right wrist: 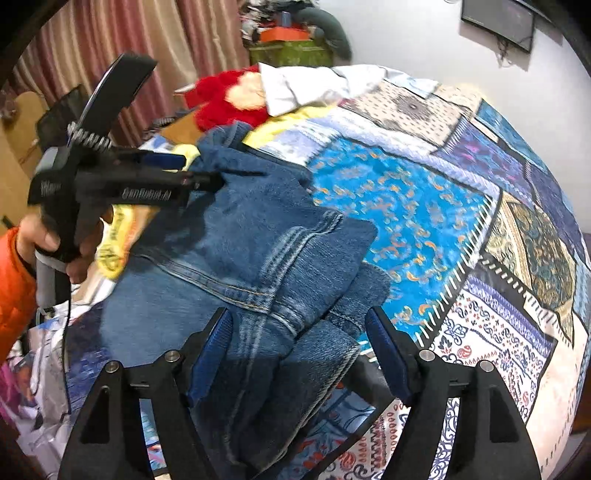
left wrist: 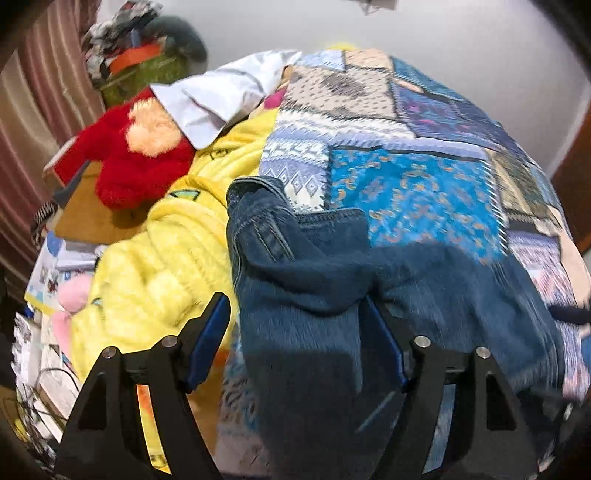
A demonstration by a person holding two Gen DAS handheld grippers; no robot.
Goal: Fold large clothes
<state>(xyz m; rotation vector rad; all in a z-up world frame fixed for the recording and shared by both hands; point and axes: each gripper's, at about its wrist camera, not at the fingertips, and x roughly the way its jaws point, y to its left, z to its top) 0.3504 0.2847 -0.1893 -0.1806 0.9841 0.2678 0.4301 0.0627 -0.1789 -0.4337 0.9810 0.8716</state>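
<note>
A pair of blue jeans [left wrist: 314, 295] lies bunched on a patchwork bedspread [left wrist: 406, 184]. My left gripper [left wrist: 295, 314] is open and straddles the denim, with a gap between the left pad and the cloth. In the right wrist view the jeans [right wrist: 240, 229] show a waistband and seams, folded over themselves on the bedspread [right wrist: 406, 206]. My right gripper [right wrist: 299, 325] is open with a fold of denim between its fingers, and the pads are not pressing on it. The left gripper [right wrist: 203, 171] reaches over the far end of the jeans, held by a hand [right wrist: 40, 236] in an orange sleeve [right wrist: 14, 280].
A yellow blanket [left wrist: 166, 266] lies left of the jeans, with a red plush toy [left wrist: 129, 162] and a white cloth [left wrist: 214, 99] beyond it. Striped curtains [left wrist: 29, 110] hang at the left. A green box [right wrist: 288, 51] with clutter stands at the back, and a screen [right wrist: 498, 22] hangs on the wall.
</note>
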